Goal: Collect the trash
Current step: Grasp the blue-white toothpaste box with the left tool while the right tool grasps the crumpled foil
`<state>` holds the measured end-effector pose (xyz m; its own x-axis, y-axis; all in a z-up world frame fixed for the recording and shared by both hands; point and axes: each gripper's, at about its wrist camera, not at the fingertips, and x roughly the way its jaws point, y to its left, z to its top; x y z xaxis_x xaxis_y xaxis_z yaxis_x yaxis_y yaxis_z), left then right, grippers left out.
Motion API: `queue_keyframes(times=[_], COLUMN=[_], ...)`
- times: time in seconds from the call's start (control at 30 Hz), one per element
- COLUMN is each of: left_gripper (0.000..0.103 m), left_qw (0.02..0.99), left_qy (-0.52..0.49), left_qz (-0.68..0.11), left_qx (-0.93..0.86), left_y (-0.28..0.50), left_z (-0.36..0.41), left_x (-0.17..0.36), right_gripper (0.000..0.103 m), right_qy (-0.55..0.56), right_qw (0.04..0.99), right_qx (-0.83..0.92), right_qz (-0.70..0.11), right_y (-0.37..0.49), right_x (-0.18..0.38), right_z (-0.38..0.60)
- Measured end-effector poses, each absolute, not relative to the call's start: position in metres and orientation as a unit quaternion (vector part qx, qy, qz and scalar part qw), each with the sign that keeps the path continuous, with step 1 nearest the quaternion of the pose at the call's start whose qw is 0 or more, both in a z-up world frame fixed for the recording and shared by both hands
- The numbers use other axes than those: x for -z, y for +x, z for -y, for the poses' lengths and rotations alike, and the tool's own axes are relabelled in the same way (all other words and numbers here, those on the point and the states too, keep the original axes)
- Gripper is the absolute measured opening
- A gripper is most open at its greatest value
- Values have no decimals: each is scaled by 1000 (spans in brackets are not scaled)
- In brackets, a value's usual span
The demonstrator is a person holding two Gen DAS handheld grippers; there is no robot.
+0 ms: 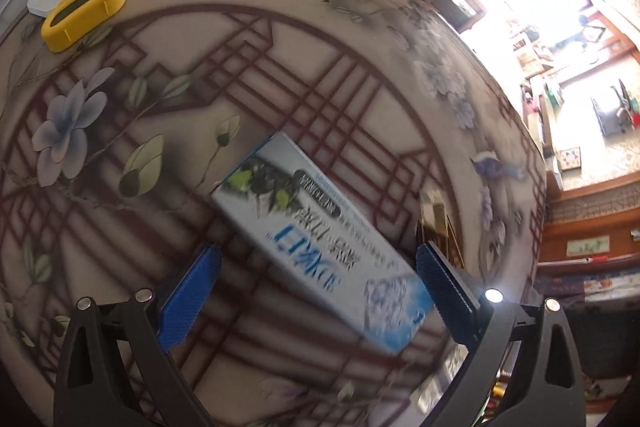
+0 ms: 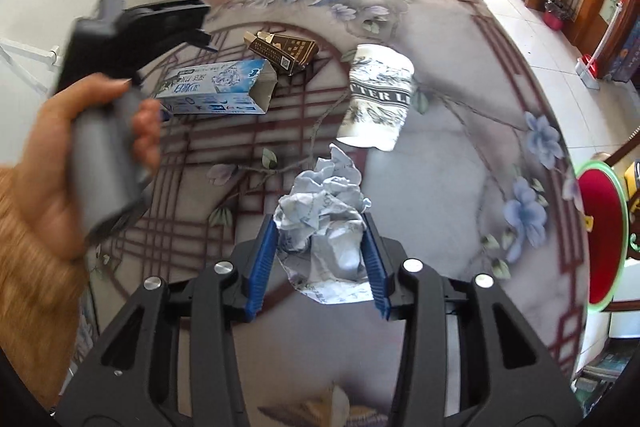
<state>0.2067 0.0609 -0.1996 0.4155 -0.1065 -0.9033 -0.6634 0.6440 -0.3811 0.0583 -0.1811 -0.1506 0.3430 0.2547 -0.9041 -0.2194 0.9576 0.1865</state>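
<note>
**Right gripper clamps the paper wad while the left lines up on the carton**

Right gripper (image 2: 323, 247), which I hold tilted steeply down at the table (image 2: 440, 147), has its blue pads pressed into both flanks of the crumpled paper (image 2: 320, 211). I took the wad across its middle so the soft folds bunch between the pads instead of slipping out. Just beyond it a paper cup (image 2: 378, 99) lies tipped on its side, and further off, to the left, sits a brown cigarette pack (image 2: 284, 53).

My left gripper (image 1: 316, 275) hangs with its jaws spread wide, holding nothing. The blue toothpaste box (image 1: 316, 251) lies slantwise between the fingers, untouched. I keep them straddling its narrow width, since I judge the long side too much for the span. From the right camera my left hand (image 2: 60, 155) shows wrapped around that gripper's handle, beside the box's open end.
</note>
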Motion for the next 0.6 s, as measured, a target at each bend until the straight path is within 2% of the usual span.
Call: queue_keyframes(times=[0.07, 0.13, 0.23, 0.4, 0.6], left_gripper=[92, 81, 76, 54, 49], left_qw=[744, 730, 735, 746, 777], left_qy=[-384, -392, -386, -375, -308], left_qz=[-511, -523, -523, -533, -544], left_qx=[-196, -201, -194, -139, -77], left_y=[214, 218, 215, 209, 180], left_z=[-59, -57, -53, -46, -32], left_x=[207, 215, 214, 211, 195], right_gripper=[41, 41, 42, 42, 42], right_qy=[13, 10, 13, 23, 44], right_qw=[820, 821, 824, 831, 841], right_qx=[-142, -139, -138, -143, -145], right_qz=[-555, -554, -549, -536, -520], right_y=[54, 52, 50, 45, 38], right_x=[146, 143, 137, 126, 112], right_z=[183, 184, 186, 188, 193])
